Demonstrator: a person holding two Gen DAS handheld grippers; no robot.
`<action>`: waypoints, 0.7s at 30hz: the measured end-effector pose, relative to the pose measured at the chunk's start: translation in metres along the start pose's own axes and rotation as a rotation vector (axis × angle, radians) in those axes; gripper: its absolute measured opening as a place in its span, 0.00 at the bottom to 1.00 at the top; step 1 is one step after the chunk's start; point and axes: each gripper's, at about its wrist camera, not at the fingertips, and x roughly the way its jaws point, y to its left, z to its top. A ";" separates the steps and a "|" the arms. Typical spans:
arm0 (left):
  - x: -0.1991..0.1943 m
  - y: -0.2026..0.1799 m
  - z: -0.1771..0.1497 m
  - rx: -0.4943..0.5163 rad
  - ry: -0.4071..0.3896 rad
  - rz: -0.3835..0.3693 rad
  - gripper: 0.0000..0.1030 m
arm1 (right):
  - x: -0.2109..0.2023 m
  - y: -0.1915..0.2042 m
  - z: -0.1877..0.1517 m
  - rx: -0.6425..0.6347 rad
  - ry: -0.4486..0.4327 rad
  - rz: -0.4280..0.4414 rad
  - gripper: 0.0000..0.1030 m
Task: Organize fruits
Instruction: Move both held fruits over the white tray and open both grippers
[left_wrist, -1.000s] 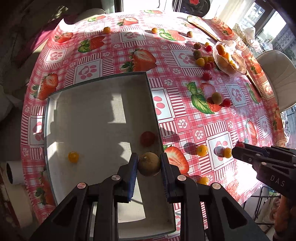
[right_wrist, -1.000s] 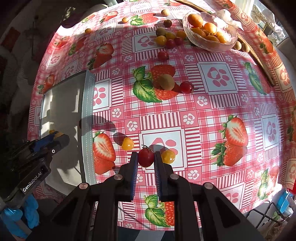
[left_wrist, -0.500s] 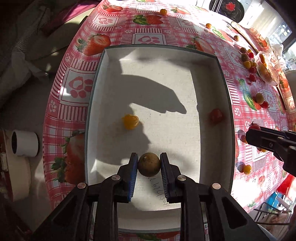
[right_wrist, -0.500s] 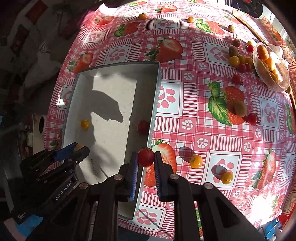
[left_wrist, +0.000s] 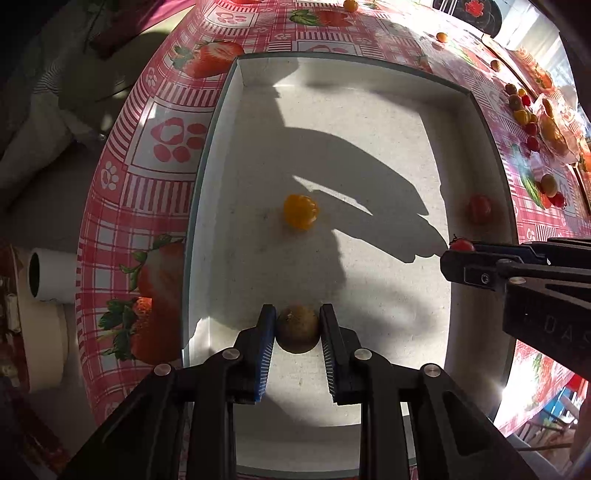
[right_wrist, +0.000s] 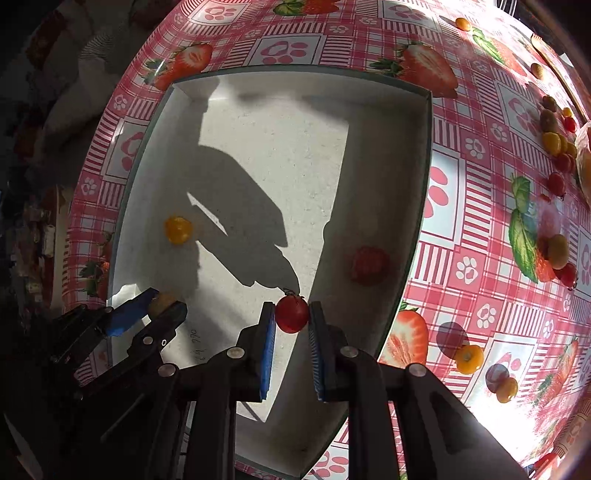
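Left wrist view: left gripper (left_wrist: 297, 328) clamps a brown kiwi (left_wrist: 297, 328) over the white tray (left_wrist: 476, 122); a yellow tomato (left_wrist: 300, 211) lies inside. Right wrist view: right gripper (right_wrist: 291, 314) clamps a red tomato (right_wrist: 291, 314) above the tray floor, near its right wall.

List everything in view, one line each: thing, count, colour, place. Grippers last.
tray: one, white with grey rim, on the table
tablecloth: one, red-and-white check with strawberries, over the table
yellow tomato: one, on the tray floor
red tomato: one, in the tray by its right wall
loose fruits: several, yellow, red and brown, on the cloth right of the tray
left gripper: shut on brown kiwi, over the tray
right gripper: shut on red cherry tomato, over the tray
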 end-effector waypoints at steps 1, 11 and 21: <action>0.000 -0.001 -0.001 0.000 0.001 0.000 0.25 | 0.003 0.000 0.001 0.002 0.008 -0.004 0.19; -0.003 -0.004 -0.004 0.004 0.011 0.023 0.30 | 0.007 0.003 0.002 -0.005 0.016 0.008 0.31; -0.016 -0.009 -0.011 0.056 -0.024 0.045 0.81 | -0.029 0.004 0.011 -0.018 -0.069 0.044 0.68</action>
